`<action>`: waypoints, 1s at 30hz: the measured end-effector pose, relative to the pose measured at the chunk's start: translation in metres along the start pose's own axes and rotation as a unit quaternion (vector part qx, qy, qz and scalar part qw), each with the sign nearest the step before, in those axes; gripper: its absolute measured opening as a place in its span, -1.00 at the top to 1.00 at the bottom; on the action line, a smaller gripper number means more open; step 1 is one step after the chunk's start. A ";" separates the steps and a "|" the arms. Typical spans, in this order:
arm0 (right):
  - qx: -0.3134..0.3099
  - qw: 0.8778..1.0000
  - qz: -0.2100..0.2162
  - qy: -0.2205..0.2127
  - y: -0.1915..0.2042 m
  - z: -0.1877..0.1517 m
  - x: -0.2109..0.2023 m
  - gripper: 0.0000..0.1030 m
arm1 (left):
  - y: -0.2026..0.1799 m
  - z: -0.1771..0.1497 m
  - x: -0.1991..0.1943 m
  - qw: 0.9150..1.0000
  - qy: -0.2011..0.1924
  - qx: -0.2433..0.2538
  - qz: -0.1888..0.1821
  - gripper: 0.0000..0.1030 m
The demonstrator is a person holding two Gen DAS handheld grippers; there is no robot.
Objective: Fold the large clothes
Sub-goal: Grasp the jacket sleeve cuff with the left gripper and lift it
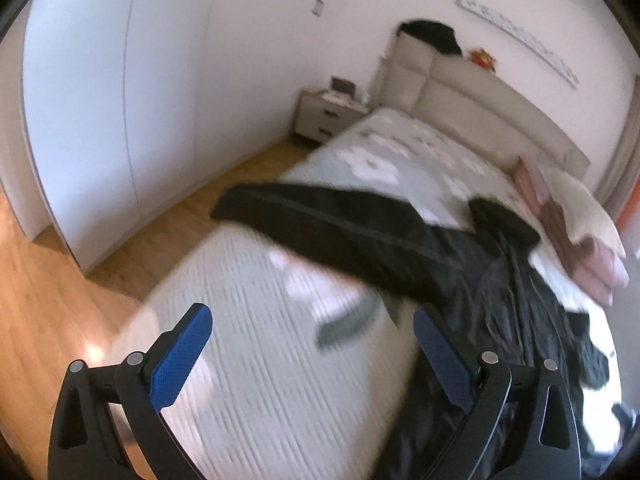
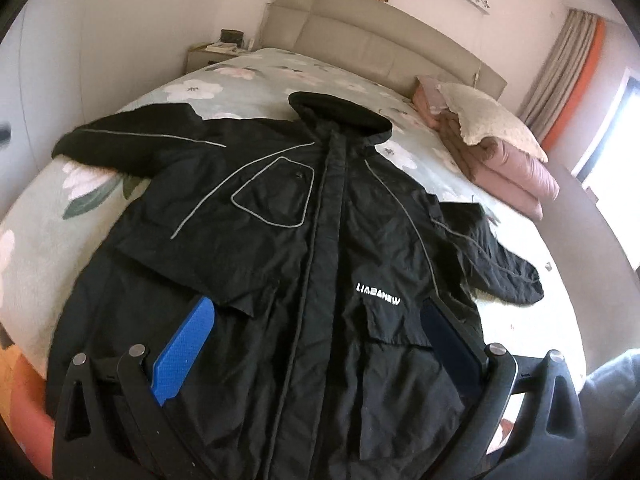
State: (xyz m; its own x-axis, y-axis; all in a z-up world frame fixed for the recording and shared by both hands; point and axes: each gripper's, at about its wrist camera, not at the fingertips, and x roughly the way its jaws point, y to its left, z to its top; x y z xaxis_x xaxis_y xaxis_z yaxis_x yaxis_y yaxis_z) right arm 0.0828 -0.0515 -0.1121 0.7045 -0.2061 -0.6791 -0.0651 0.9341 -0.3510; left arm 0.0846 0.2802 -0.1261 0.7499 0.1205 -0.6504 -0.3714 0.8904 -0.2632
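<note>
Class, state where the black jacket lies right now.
In the right wrist view the jacket lies spread flat, front up, on the bed, collar toward the headboard.

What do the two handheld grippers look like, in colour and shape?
The left gripper and right gripper look alike: curved black linkage arms with round silver pivot pins, each carrying two flat fingers faced with textured blue pads. No cables, markings or sleeves are visible.

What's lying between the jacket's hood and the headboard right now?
In the right wrist view, only bare floral bedspread lies between the jacket hood and the headboard.
</note>
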 end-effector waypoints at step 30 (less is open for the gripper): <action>0.012 0.995 0.029 0.098 0.016 -0.005 0.121 -1.00 | 0.041 0.094 0.251 0.995 0.021 -0.099 -0.004 0.63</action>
State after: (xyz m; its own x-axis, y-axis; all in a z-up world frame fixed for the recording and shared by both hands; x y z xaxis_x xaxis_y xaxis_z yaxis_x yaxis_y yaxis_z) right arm 0.1640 -0.0627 -0.2032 0.5486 -0.2029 -0.8111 -0.0826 0.9522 -0.2941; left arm 0.3087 0.3888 -0.2328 0.7319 0.0913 -0.6753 -0.4686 0.7869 -0.4015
